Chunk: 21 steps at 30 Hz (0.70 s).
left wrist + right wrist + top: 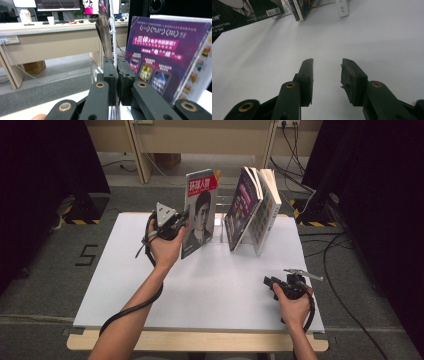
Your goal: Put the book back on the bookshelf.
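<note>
Left claw [181, 220] is clamped on the edge of the magazine [200, 212], the one with the red title band and portrait cover, holding it upright at the far middle of the white tabletop [150, 285]. In the left gripper view the thin magazine [108, 37] runs edge-on straight up between the pinched jaws. Just right of it, a few books [252, 210] lean together in a clear stand. Over on the near right, the right claw [268, 282] rests low with jaws apart, nothing between them, only bare tabletop [374, 37] ahead.
</note>
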### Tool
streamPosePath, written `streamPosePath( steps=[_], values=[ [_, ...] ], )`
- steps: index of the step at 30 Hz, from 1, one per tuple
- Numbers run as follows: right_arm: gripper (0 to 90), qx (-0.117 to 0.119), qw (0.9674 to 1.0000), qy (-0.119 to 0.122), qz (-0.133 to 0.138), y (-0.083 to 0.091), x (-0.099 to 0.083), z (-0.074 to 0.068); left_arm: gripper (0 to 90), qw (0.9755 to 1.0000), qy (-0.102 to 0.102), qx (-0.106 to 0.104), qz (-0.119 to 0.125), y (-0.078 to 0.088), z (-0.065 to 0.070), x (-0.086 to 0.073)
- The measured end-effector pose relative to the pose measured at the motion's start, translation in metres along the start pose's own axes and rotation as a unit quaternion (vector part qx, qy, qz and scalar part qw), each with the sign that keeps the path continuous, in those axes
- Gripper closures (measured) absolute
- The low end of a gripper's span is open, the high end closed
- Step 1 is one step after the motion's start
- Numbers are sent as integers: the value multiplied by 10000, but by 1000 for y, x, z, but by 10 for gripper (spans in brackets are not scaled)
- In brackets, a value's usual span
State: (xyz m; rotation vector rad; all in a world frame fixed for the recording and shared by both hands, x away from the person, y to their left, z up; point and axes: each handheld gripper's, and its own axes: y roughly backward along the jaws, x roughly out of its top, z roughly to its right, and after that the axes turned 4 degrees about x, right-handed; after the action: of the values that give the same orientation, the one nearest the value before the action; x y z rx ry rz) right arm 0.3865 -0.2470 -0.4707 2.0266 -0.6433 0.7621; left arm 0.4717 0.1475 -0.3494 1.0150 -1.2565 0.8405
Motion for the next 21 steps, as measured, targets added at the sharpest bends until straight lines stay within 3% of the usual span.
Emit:
streamPosePath(
  steps=[5, 11, 13, 17, 21],
  values=[
    [624, 1, 10000, 9, 5, 0, 0, -1, 860, 9999, 30, -87, -139, 21, -3, -18],
    [623, -17, 10000, -78, 2, 1, 0, 0, 849, 9993, 84, -75, -358, 45, -6, -53],
    [623, -40, 10000, -55, 13, 2, 0, 2, 851, 9987, 266, -141, -403, 48, -6, -61],
    [622, -51, 10000, -62, 28, 3, 0, 3, 865, 9989, 313, -64, -334, 51, -2, -63],
    [621, -61, 10000, -51, 43, 3, 0, 4, 867, 9979, 508, -118, -379, 50, -2, -64]
  ],
)
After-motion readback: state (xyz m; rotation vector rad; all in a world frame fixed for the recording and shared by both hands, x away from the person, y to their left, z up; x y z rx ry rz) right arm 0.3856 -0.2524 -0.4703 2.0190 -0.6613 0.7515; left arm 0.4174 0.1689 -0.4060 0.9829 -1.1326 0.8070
